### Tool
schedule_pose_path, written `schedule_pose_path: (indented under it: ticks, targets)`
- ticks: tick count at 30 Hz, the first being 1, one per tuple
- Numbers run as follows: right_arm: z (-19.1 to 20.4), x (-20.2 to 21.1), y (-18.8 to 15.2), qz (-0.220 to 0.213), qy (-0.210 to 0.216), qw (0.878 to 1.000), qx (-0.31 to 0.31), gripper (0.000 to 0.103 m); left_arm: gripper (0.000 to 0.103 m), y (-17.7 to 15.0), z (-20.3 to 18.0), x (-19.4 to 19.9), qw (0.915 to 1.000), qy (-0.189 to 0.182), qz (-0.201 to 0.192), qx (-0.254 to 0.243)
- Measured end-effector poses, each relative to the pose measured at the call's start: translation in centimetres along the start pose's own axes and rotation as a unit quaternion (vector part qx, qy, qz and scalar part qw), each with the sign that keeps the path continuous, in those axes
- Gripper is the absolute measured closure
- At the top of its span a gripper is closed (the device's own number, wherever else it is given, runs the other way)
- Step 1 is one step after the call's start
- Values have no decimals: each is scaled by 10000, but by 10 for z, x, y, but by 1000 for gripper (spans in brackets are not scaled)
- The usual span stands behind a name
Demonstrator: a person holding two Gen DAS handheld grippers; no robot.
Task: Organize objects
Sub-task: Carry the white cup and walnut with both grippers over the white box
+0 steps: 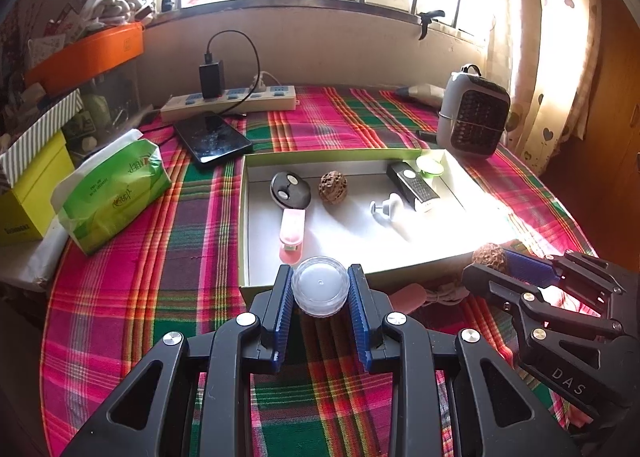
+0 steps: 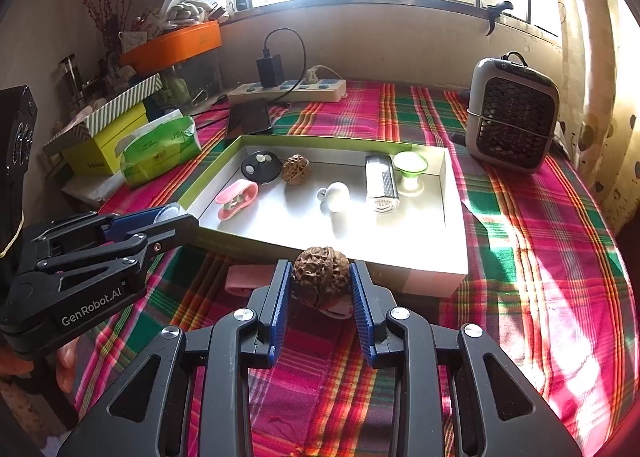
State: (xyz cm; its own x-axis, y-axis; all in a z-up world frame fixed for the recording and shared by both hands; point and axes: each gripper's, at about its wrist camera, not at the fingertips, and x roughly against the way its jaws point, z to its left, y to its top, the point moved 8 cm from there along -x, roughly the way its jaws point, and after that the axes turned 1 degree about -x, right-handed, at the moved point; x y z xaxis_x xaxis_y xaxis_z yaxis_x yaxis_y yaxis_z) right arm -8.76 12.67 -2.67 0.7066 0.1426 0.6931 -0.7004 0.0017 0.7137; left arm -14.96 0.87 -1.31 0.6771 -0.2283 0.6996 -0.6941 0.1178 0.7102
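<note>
My left gripper is shut on a small clear round jar with a white inside, held just before the near wall of the shallow box. My right gripper is shut on a brown wrinkled walnut, also held in front of the box. The box holds a black round remote, a second walnut, a pink clip, a white knob, a black-and-silver device and a green-and-white cup. In the right wrist view the left gripper shows at the left.
A plaid cloth covers the table. A green tissue pack, yellow box, phone and power strip lie at back left. A small heater stands at back right. A pink item lies before the box.
</note>
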Motion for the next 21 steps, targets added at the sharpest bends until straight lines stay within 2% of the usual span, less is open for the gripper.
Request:
schedule_pose_path:
  ticks: [8,21]
  targets:
    - [-12,-7,10,1,-88,10000,-45,72,78,9,-10,-11,10000,-63,67,-17]
    - [-35,-28,25,103,-252,9995,-165,72,78,20,3,-35,9997,-126,195,-61]
